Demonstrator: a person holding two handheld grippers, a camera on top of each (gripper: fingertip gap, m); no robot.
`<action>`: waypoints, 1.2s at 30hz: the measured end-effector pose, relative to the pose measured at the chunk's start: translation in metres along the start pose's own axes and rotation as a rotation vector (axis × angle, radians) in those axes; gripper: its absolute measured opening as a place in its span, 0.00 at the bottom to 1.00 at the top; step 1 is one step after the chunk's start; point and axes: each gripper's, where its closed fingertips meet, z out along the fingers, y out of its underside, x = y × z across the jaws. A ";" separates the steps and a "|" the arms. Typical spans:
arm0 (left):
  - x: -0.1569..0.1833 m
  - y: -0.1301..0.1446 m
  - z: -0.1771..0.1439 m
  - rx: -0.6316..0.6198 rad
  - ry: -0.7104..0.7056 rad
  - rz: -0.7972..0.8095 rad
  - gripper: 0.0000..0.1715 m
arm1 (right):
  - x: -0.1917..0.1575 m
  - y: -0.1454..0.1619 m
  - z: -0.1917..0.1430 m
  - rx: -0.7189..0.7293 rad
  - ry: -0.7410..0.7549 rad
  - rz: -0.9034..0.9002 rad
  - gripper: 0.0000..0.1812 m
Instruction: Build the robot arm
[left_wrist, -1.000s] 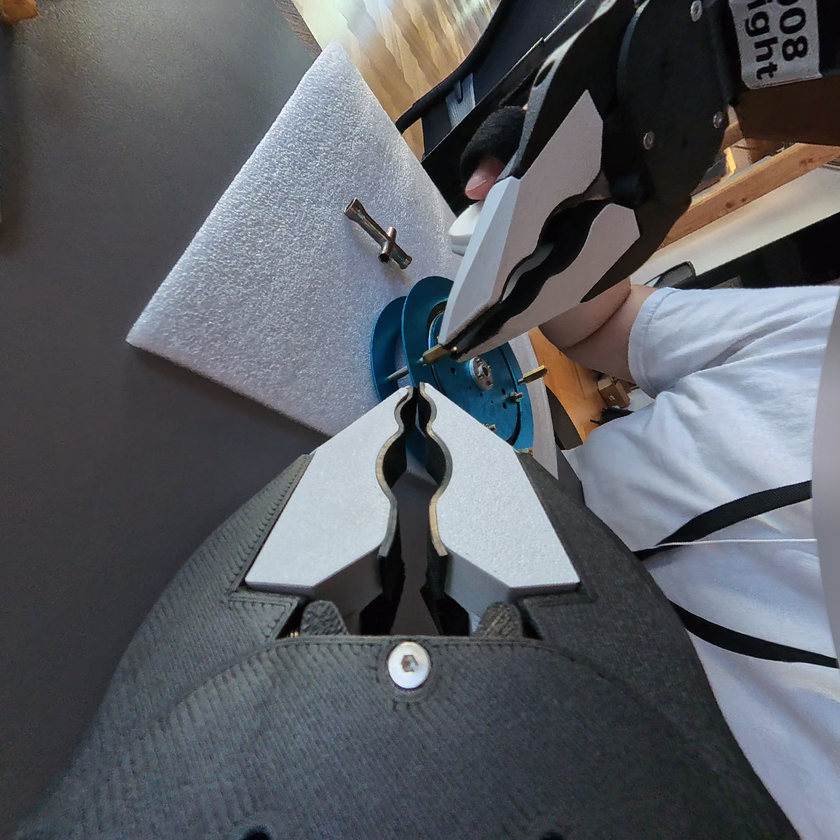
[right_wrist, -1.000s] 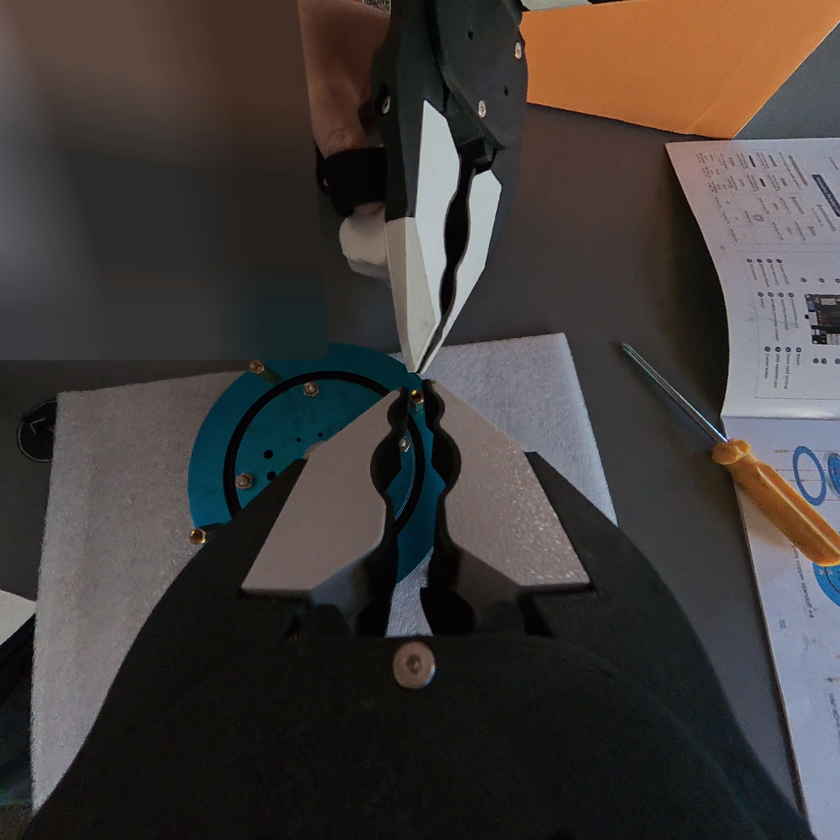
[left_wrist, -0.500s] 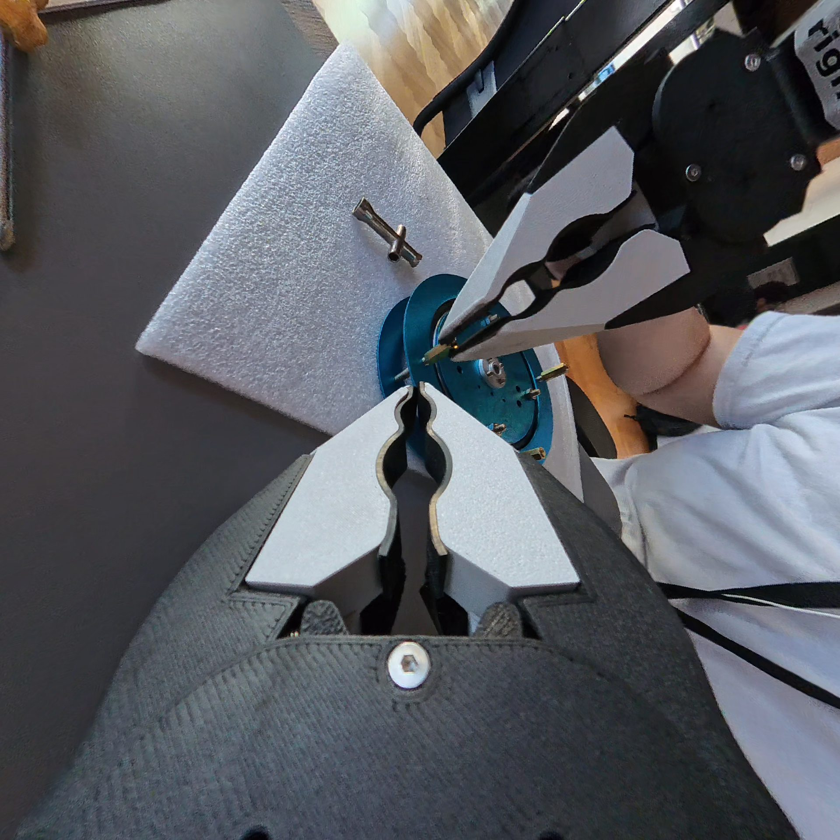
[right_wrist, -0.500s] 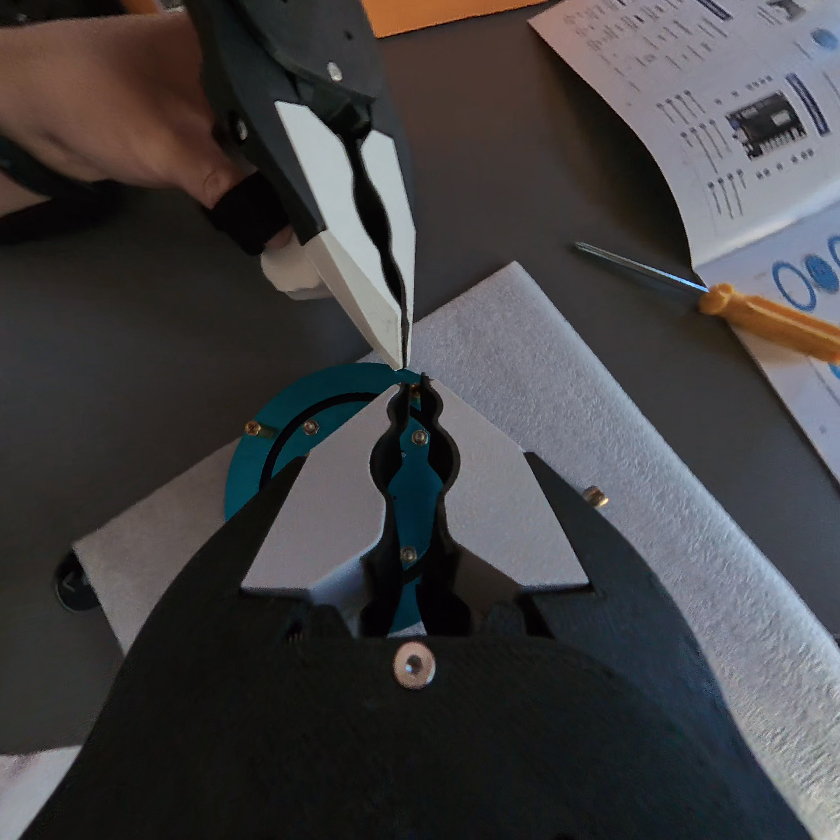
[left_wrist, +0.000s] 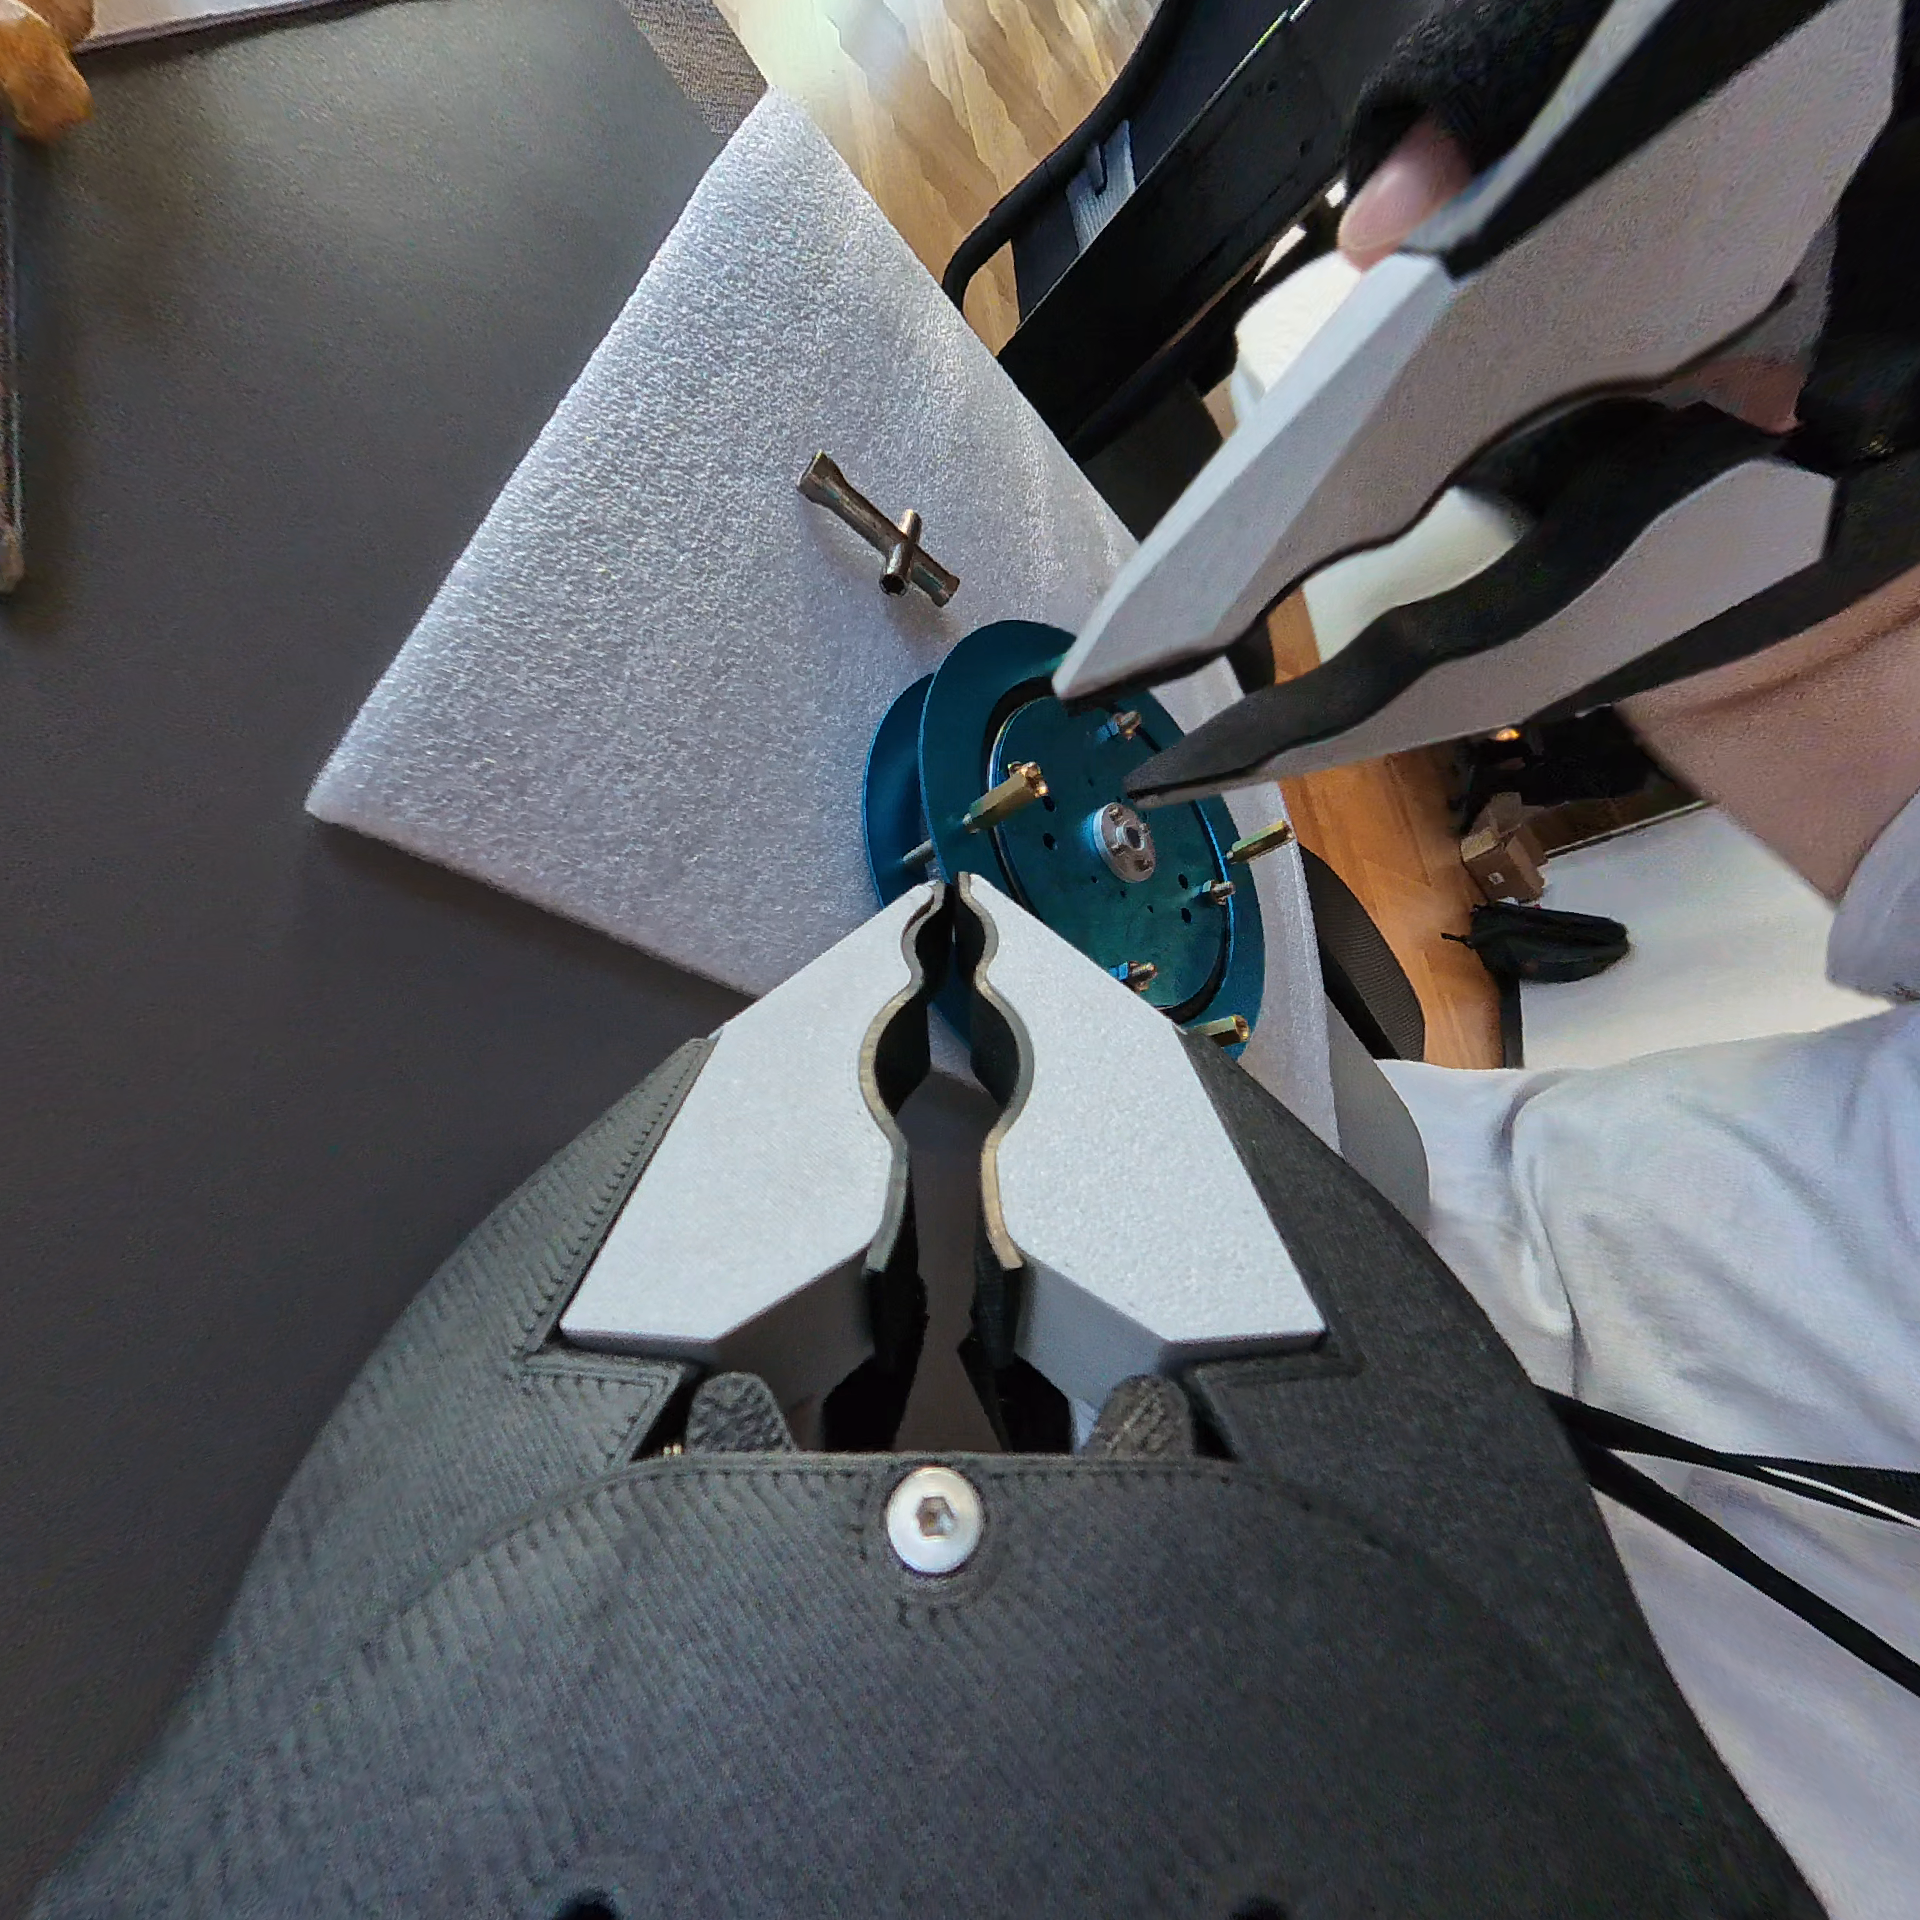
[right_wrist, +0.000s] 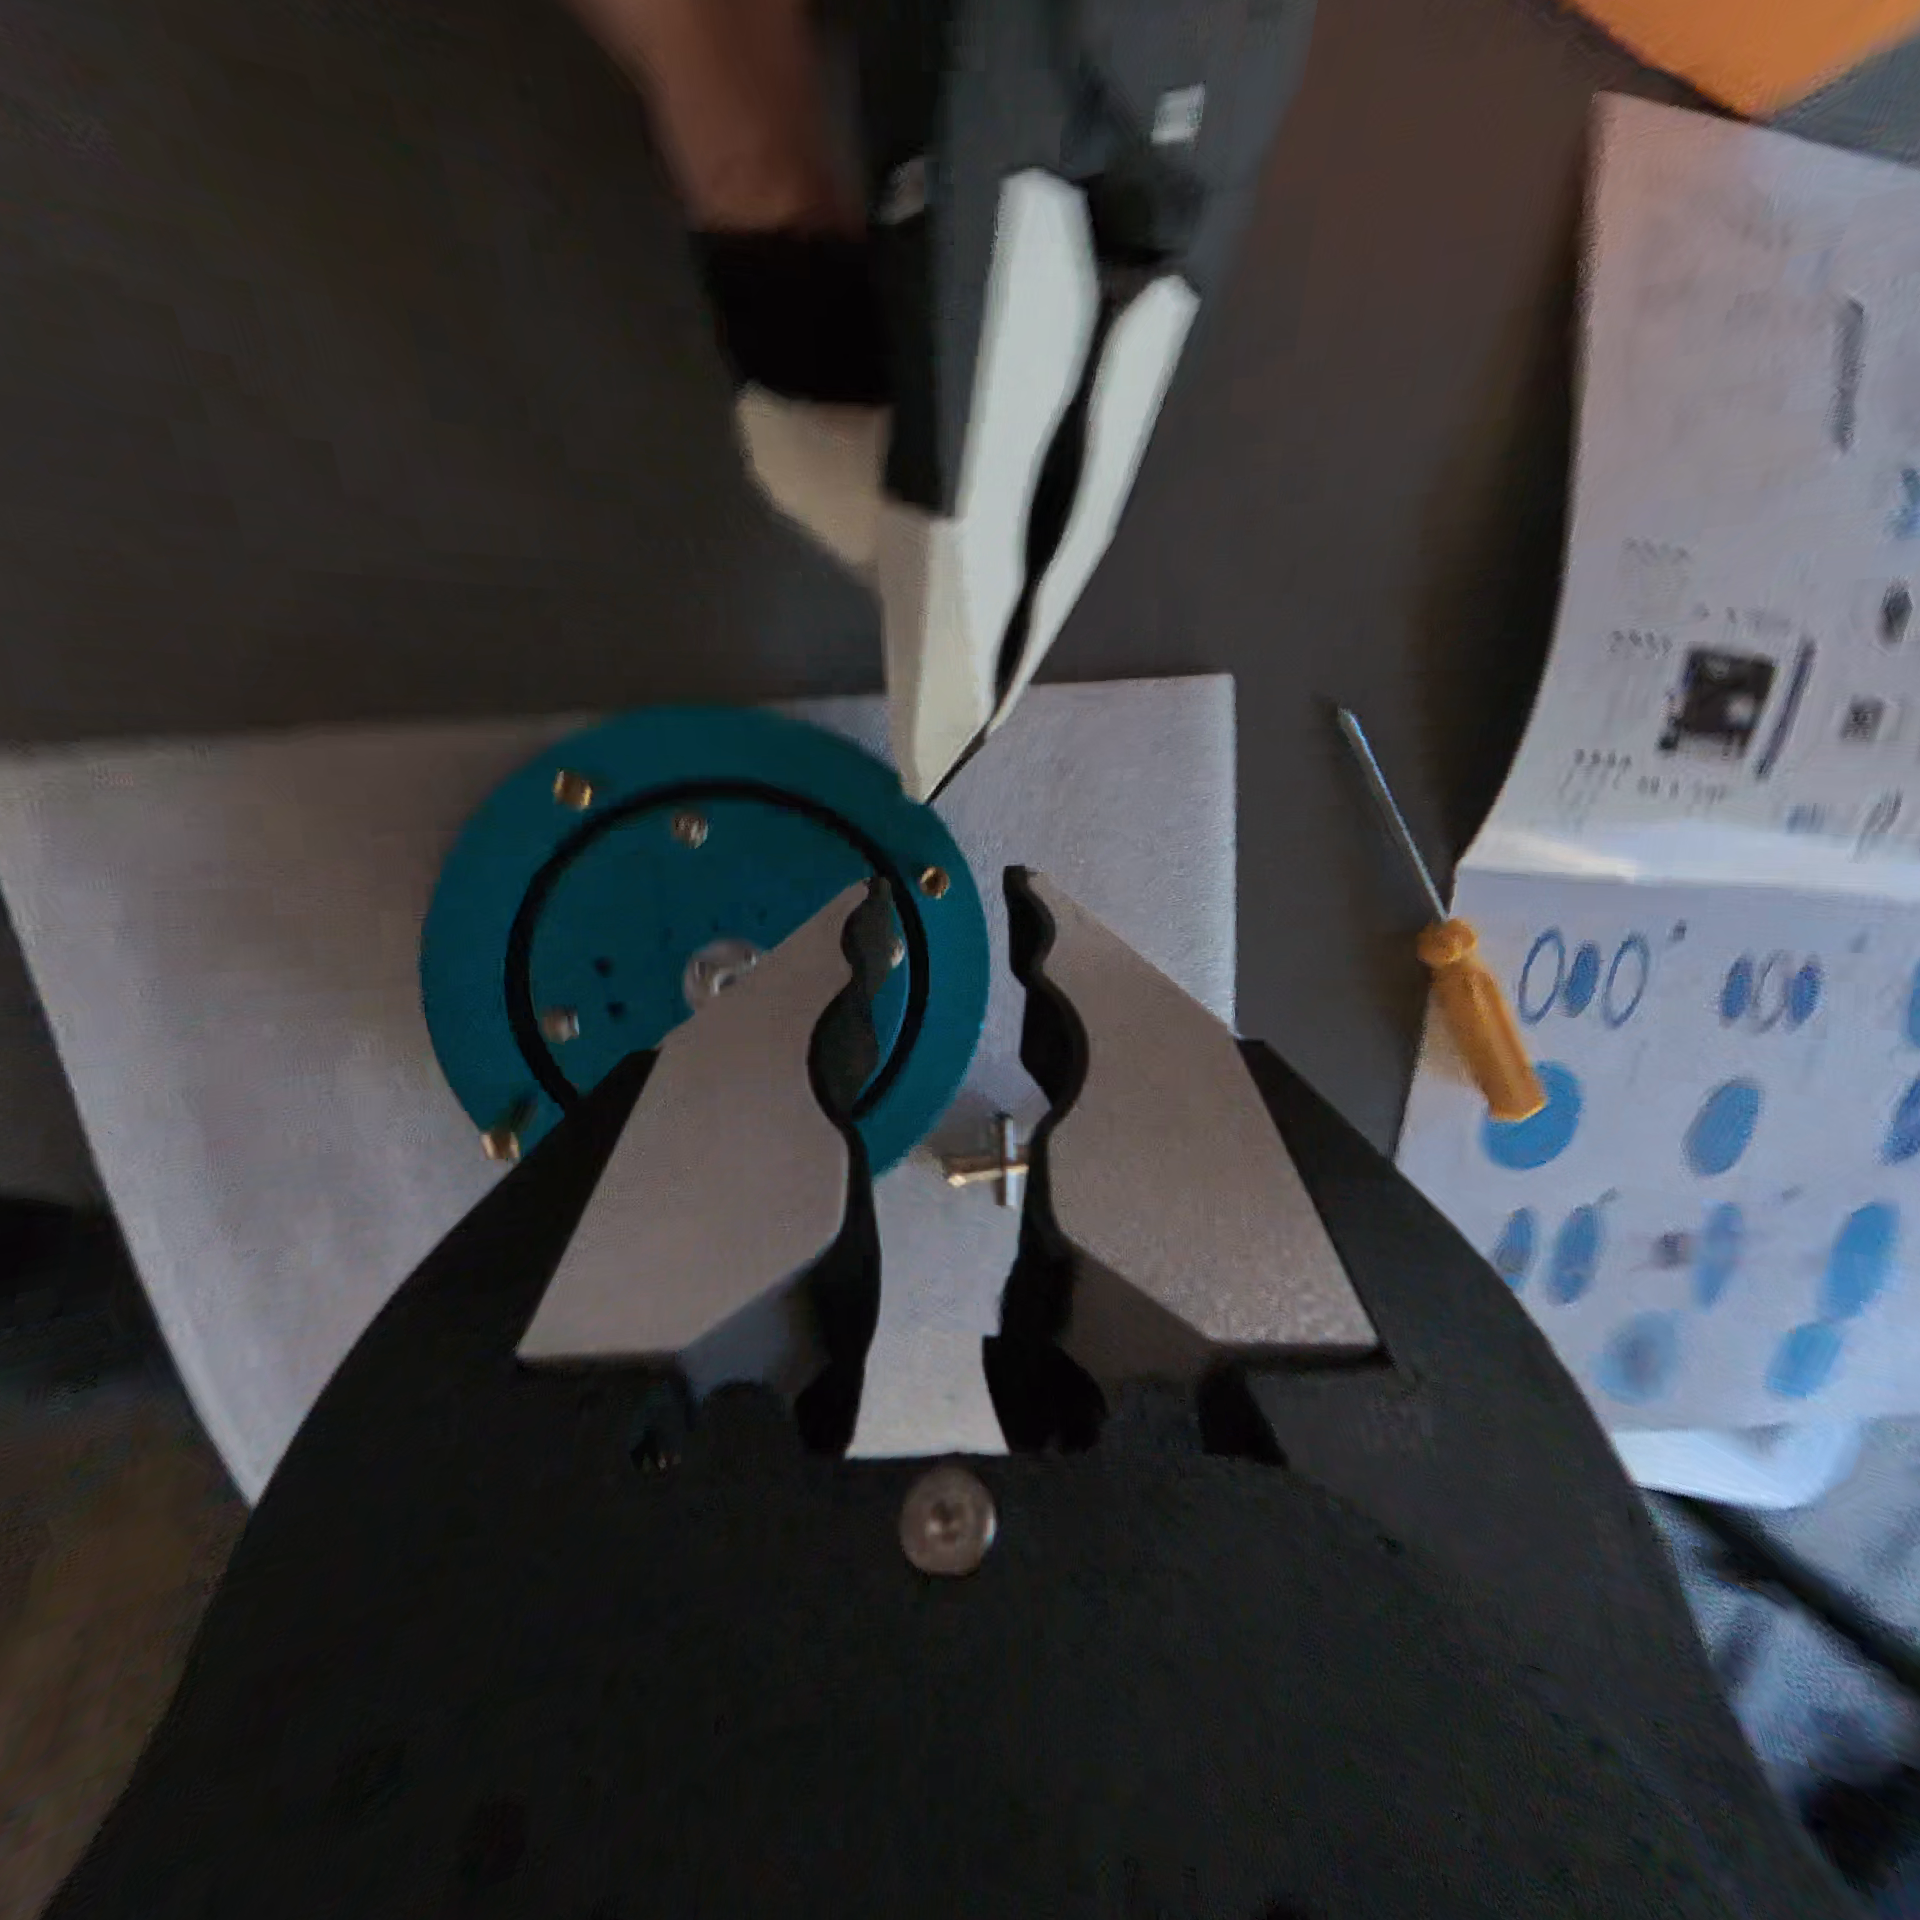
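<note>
Blue disc (left_wrist: 1091, 883) with brass standoffs (left_wrist: 1003, 798) on foam: left tongs (left_wrist: 951, 891) pinch its rim, right tongs (right_wrist: 940, 883) parted.

Left wrist view low, close, right wrist view overhead (blurred), both sharing blue disc (left_wrist: 1101, 894) (right_wrist: 644, 935)

A matt blue metal disc (left_wrist: 1081, 914) with brass-coloured studs is lying on a rough white foam sheet (left_wrist: 665, 665) beside a dull metal cross-shaped tool (left_wrist: 881, 532).
</note>
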 end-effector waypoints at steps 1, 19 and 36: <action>0.000 0.000 0.000 0.000 0.006 -0.004 0.00 | -0.001 0.003 0.001 -0.053 -0.016 -0.104 0.12; -0.001 0.001 0.001 -0.003 0.007 -0.007 0.00 | -0.005 0.010 0.022 -0.291 -0.117 -0.119 0.03; 0.000 0.000 0.001 -0.004 -0.006 0.015 0.00 | -0.004 0.009 0.020 -0.290 -0.041 0.251 0.05</action>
